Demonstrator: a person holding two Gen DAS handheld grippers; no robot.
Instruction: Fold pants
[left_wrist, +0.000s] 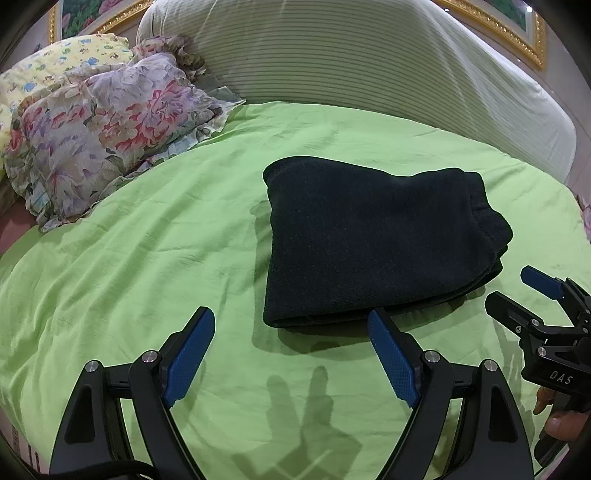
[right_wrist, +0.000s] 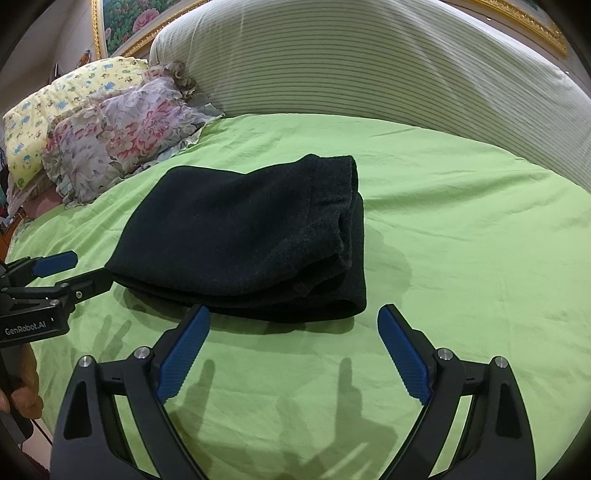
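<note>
The dark pants (left_wrist: 373, 240) lie folded into a thick rectangular stack on the green bedsheet (left_wrist: 147, 258). They also show in the right wrist view (right_wrist: 251, 236), with the layered edges at their right side. My left gripper (left_wrist: 291, 321) is open and empty, just in front of the stack's near edge. My right gripper (right_wrist: 293, 319) is open and empty, also just in front of the stack. The right gripper shows at the right edge of the left wrist view (left_wrist: 517, 291), and the left gripper at the left edge of the right wrist view (right_wrist: 85, 266).
A floral pillow (left_wrist: 103, 133) and a yellow patterned pillow (left_wrist: 48, 70) lie at the back left. A large striped bolster (left_wrist: 369, 62) runs along the back of the bed. A gold picture frame (left_wrist: 517, 33) hangs behind it.
</note>
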